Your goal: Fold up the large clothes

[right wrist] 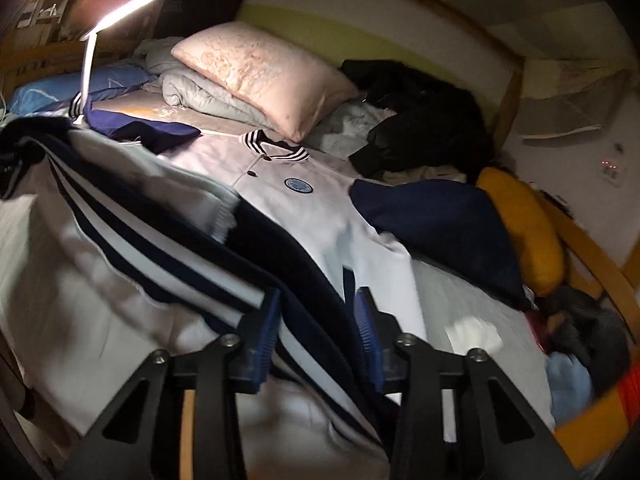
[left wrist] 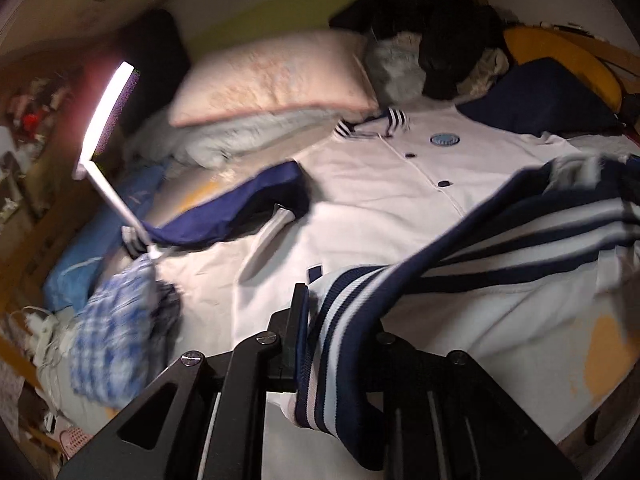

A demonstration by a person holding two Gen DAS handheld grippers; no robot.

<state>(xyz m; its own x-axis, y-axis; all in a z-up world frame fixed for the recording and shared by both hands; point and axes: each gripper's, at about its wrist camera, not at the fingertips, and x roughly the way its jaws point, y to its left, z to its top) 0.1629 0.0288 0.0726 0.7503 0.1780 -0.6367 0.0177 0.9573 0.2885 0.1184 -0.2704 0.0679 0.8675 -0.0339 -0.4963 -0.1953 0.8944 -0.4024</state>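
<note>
White jacket point(left wrist: 384, 184) w/ navy sleeves lies front-up on the bed, collar point(left wrist: 372, 122) at 12 o'clock, round blue badge point(left wrist: 445, 140) on chest, dark buttons down the placket. Its striped navy/white hem point(left wrist: 500, 248) is lifted off the bed and stretched across the lower half of both views.

Left gripper point(left wrist: 340, 320) is clamped on the hem: ribbed band is pinched betw. its fingers, only the left finger point(left wrist: 298, 320) shows, the other is under cloth. Right gripper point(right wrist: 316, 320) has the hem's dark edge running betw. its blue pads point(right wrist: 266, 332), jaws at a narrow gap w/ fabric filling it.

Left view only: the L sleeve point(left wrist: 240, 208) w/ cuff at 9 o'clock, a white strip beside it, blue checked cloth point(left wrist: 116, 320) at 8 o'clock. Right view only: the other navy sleeve point(right wrist: 440, 224) spread at 3 o'clock, touching a yellow cushion point(right wrist: 524, 224), plus a wooden bed rail point(right wrist: 600, 264) curving past it.

Both views: pink pillow point(right wrist: 260, 76) on a grey blanket point(right wrist: 192, 92) beyond the collar, black garment pile point(right wrist: 424, 120) at 1 o'clock, lit LED desk lamp point(right wrist: 120, 12) at 10 o'clock. Frames are motion-blurred.
</note>
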